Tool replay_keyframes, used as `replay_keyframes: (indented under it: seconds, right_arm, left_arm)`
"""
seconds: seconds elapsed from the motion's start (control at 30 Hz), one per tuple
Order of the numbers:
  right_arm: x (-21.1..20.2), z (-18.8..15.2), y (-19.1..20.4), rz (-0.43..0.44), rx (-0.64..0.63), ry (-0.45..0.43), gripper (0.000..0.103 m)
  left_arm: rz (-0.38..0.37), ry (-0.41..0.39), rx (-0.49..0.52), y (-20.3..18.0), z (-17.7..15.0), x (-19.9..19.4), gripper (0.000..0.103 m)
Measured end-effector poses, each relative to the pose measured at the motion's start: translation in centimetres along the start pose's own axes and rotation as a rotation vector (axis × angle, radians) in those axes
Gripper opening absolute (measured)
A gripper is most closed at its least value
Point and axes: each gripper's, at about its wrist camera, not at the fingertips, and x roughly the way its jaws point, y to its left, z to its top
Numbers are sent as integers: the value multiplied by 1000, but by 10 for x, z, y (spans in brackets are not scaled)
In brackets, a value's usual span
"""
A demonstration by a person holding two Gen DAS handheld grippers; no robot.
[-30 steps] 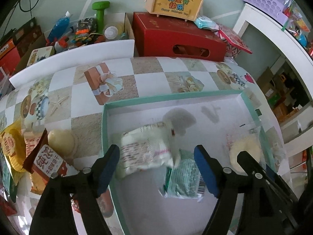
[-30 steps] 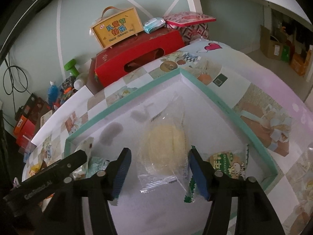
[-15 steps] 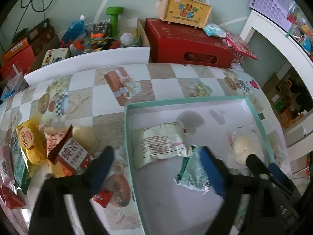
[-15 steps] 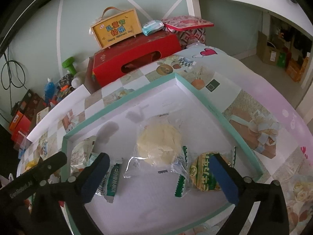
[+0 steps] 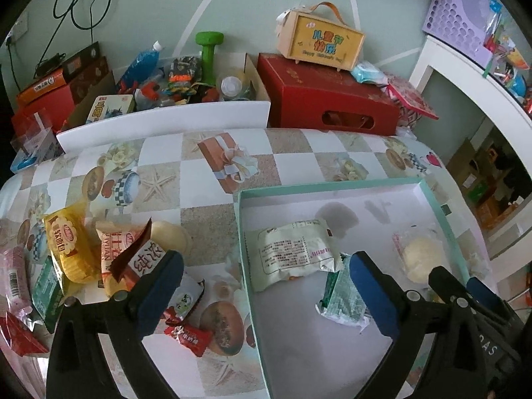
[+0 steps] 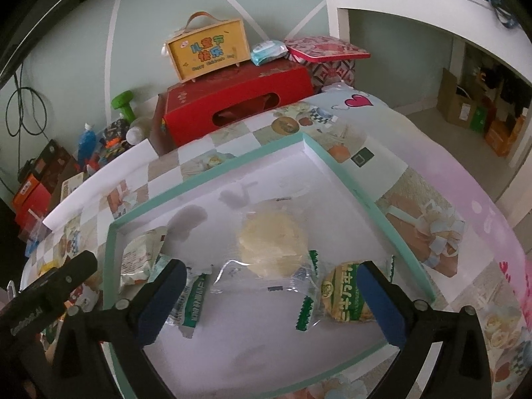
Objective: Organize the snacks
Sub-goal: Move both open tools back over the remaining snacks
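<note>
Left wrist view: left claw [image 5: 264, 286] spread wide, empty, above the tray's [image 5: 244, 232] left rim. Pale snack packet [image 5: 292, 254] and green packet [image 5: 342, 296] lie inside; loose snacks [image 5: 99, 256] are piled on the tabletop [image 5: 206, 212] left of it.

Right wrist view: right claw [image 6: 271, 301] wide, empty, over the clear-wrapped bun [image 6: 272, 244] in the tray.

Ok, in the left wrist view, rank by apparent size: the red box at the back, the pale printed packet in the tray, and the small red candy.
1. red box
2. pale printed packet
3. small red candy

The box sits farthest from the camera yet looks biggest, so that ranking is safe.
</note>
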Motion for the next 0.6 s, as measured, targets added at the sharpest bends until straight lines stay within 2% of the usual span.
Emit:
replay_keyframes:
  seconds: [0.13,0.27,0.47,0.6]
  right_arm:
    - [-8,1,10,-1,-24,-21,103]
    - [-14,1,23,46,-22,-27,103]
    - [-18,-3,54,158,-3,5,103]
    - [-20,-10,85,215,-54,16,103]
  left_arm:
    - [-38,3,-4,8,-3,-13,100]
    - [-45,-12,-32,25,-9,-30,100]
    - [-12,-24,-103,68,-17,-51,100]
    - [29,-16,-148,98,-26,-62,100]
